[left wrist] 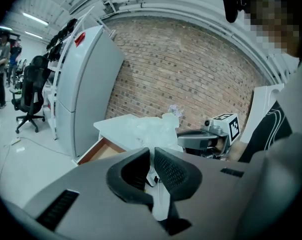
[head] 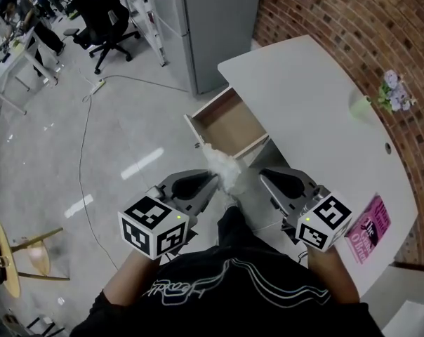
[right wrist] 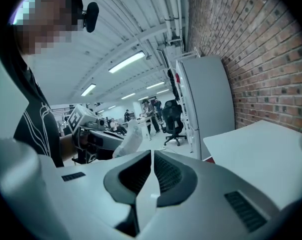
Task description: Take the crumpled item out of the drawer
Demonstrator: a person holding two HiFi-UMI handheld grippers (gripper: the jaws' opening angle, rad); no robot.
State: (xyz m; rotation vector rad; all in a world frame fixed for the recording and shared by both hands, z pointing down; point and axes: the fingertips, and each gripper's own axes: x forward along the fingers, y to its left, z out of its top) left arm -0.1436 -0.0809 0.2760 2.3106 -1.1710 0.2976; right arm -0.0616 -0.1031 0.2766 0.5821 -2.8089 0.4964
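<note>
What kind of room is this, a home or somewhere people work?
Most likely a shared office or lab workspace: a white desk beside a brick wall, black swivel chairs nearby, and long strip lights on the ceiling.

Both grippers are held side by side, close before the torso, with their jaws pointing forward. The left gripper (head: 210,182) pinches the crumpled item (head: 224,166) between nearly closed jaws. The right gripper (head: 265,175) has its jaws together with nothing between them.
</note>
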